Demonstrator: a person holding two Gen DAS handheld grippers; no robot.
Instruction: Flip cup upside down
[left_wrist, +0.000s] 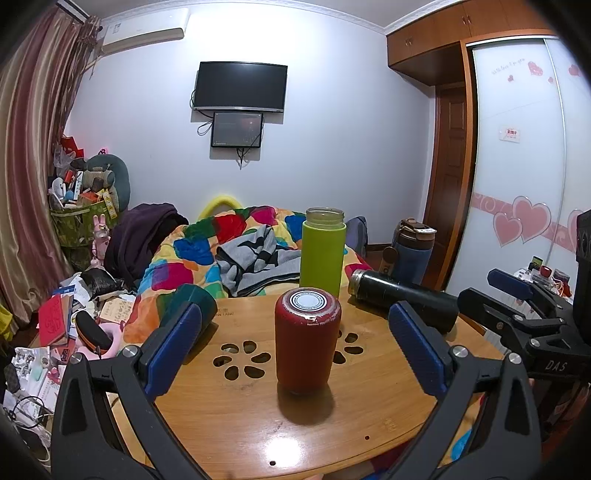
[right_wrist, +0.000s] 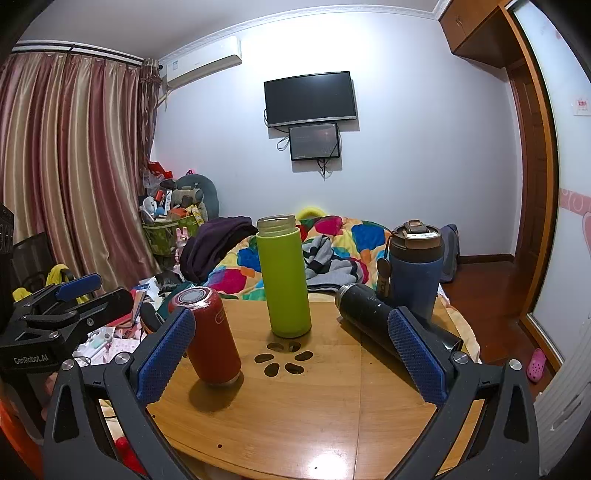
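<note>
A red cup (left_wrist: 307, 343) stands upside down on the round wooden table (left_wrist: 258, 417), its labelled base facing up. It also shows in the right wrist view (right_wrist: 212, 336), left of centre. My left gripper (left_wrist: 295, 343) is open, its blue pads on either side of the red cup without touching it. My right gripper (right_wrist: 291, 354) is open and empty over the table's near half; it shows in the left wrist view (left_wrist: 517, 299) at the right edge.
A green bottle (right_wrist: 283, 277) stands open-mouthed at the table's back. A black flask (right_wrist: 388, 321) lies on its side at the right, with a blue tumbler (right_wrist: 415, 269) behind it. A dark green object (left_wrist: 192, 299) sits at the table's left edge. A bed with a colourful quilt (left_wrist: 207, 243) is beyond.
</note>
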